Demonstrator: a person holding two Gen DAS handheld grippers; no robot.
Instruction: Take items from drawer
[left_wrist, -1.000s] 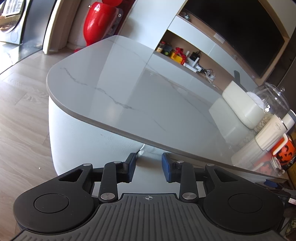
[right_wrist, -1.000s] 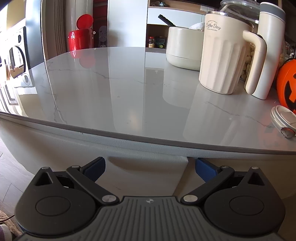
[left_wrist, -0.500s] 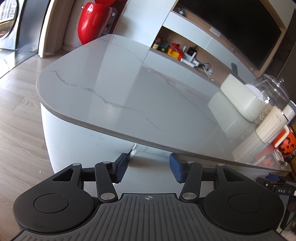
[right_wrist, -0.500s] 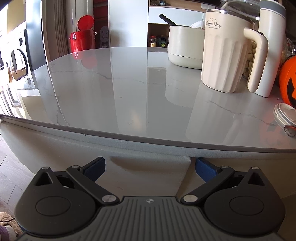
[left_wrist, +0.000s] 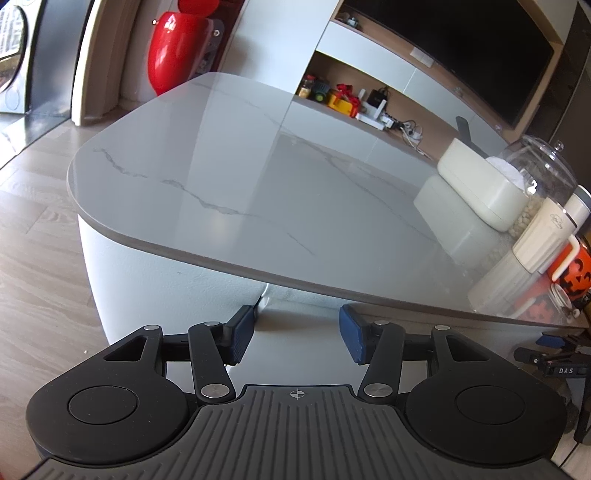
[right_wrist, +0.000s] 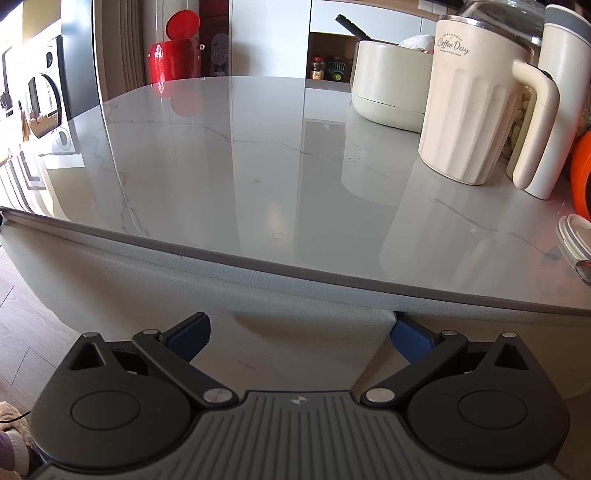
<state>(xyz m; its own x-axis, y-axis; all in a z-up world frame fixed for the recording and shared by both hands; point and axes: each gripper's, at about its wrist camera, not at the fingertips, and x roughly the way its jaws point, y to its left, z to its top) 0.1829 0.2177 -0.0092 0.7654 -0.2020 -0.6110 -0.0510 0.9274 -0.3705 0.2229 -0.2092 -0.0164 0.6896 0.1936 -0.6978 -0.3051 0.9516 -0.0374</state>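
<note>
Gaping empty: left hand-held gripper (left_wrist: 297, 334), just widened | right hand-held gripper (right_wrist: 300, 334) | one mug (right_wrist: 476, 107)

Drawer: no contents visible in either view, only the pale front under the table (right_wrist: 258, 236) edge. Pumpkin (right_wrist: 580, 177) cut off at right edge; lid (right_wrist: 574, 238) too. Glass jar (left_wrist: 543, 173) partly behind mug (left_wrist: 546, 236). Shelf bits (left_wrist: 343, 98) too small to ID. Right tool (left_wrist: 554, 341) only partly seen in left view, at frame edge.
</note>
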